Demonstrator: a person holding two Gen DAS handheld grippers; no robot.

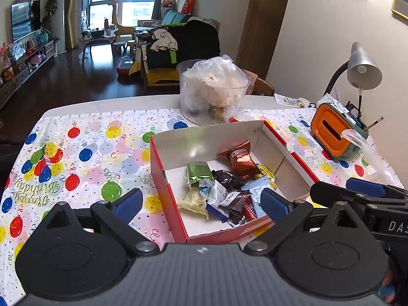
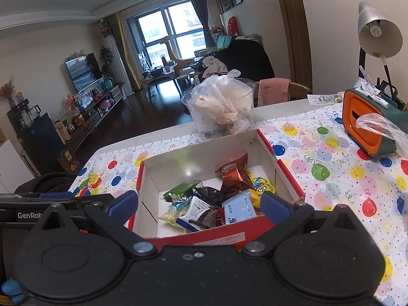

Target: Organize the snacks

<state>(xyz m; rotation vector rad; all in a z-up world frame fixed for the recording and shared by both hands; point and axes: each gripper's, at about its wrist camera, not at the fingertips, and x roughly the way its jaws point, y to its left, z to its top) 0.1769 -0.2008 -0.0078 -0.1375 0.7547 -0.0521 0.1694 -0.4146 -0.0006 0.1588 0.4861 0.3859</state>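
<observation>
A red cardboard box (image 1: 163, 183) with a white inside stands on the balloon-print tablecloth (image 1: 84, 153); it also shows in the right wrist view (image 2: 280, 168). It holds several snack packets: a brown Oreo pack (image 1: 241, 159) (image 2: 233, 174), a green pack (image 1: 200, 174) (image 2: 182, 188), a light blue pack (image 2: 238, 209) and a yellow pack (image 2: 261, 186). My left gripper (image 1: 201, 201) is open and empty, hovering over the box's near left part. My right gripper (image 2: 200, 204) is open and empty over the box's near edge. The right gripper's finger (image 1: 364, 187) shows at the right of the left wrist view.
A clear tub with a plastic bag of snacks (image 1: 214, 89) (image 2: 221, 104) stands behind the box. An orange and green organiser (image 1: 334, 132) (image 2: 364, 127) and a grey desk lamp (image 1: 362, 68) (image 2: 377, 33) are at the right. The table's far edge (image 1: 114, 104) drops to the floor.
</observation>
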